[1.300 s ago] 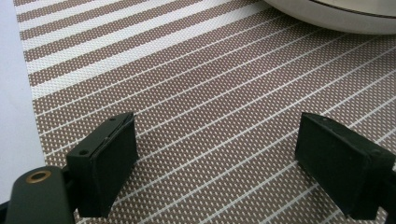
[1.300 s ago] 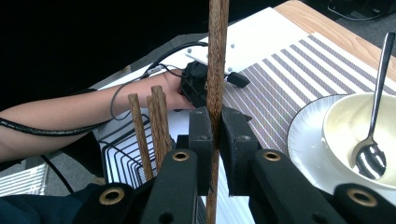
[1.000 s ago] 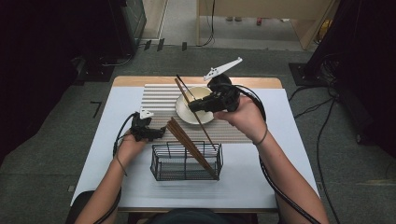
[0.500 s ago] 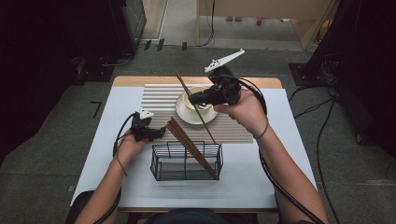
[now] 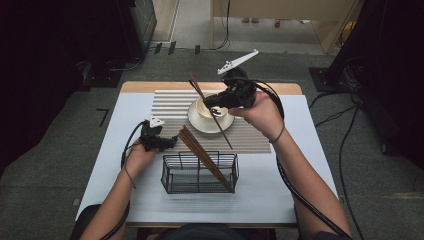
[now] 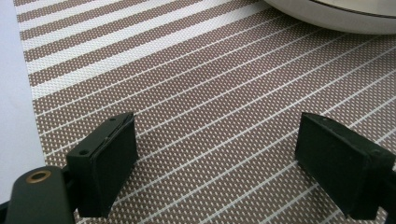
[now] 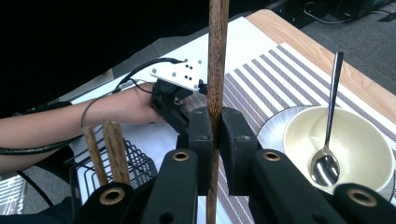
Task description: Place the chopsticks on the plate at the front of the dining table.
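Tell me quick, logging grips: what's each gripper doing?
Left gripper: open, empty, over the striped mat.
Right gripper: shut on a wooden chopstick.

Bright table, dark surroundings, soft overhead light.
The white table point(image 5: 125, 165) glows evenly in the high view while the floor at left and right sinks into near-black; shadows are faint. The near jaws in the right gripper view go soft, and the spoon point(image 7: 327, 158) catches a small glint.
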`<control>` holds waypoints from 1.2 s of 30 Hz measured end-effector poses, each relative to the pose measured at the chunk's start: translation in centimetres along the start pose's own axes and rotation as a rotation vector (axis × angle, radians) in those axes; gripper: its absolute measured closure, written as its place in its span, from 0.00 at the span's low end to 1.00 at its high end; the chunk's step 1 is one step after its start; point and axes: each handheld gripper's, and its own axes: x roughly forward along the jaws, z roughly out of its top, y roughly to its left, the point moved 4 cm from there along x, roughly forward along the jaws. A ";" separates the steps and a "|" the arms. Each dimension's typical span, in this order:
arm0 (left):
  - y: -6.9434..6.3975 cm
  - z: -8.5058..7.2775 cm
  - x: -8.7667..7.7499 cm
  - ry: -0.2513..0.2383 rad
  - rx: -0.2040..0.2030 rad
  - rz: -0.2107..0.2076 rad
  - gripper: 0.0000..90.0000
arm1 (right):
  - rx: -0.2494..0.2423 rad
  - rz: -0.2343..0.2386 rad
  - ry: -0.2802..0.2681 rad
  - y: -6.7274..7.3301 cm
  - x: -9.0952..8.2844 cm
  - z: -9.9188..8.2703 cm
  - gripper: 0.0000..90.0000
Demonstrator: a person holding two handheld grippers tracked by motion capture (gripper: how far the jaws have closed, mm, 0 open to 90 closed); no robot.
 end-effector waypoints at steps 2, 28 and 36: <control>0.0 0.0 0.0 0.000 0.000 0.001 0.15 | 0.000 -0.005 0.010 -0.3 0.3 -0.1 0.94; 0.0 0.0 0.0 -0.001 -0.001 0.001 0.15 | -0.014 -0.061 0.115 -2.4 4.6 -0.9 0.94; 0.0 0.0 0.0 0.003 0.001 0.008 0.14 | -0.006 -0.063 0.129 -3.1 5.4 -1.1 0.94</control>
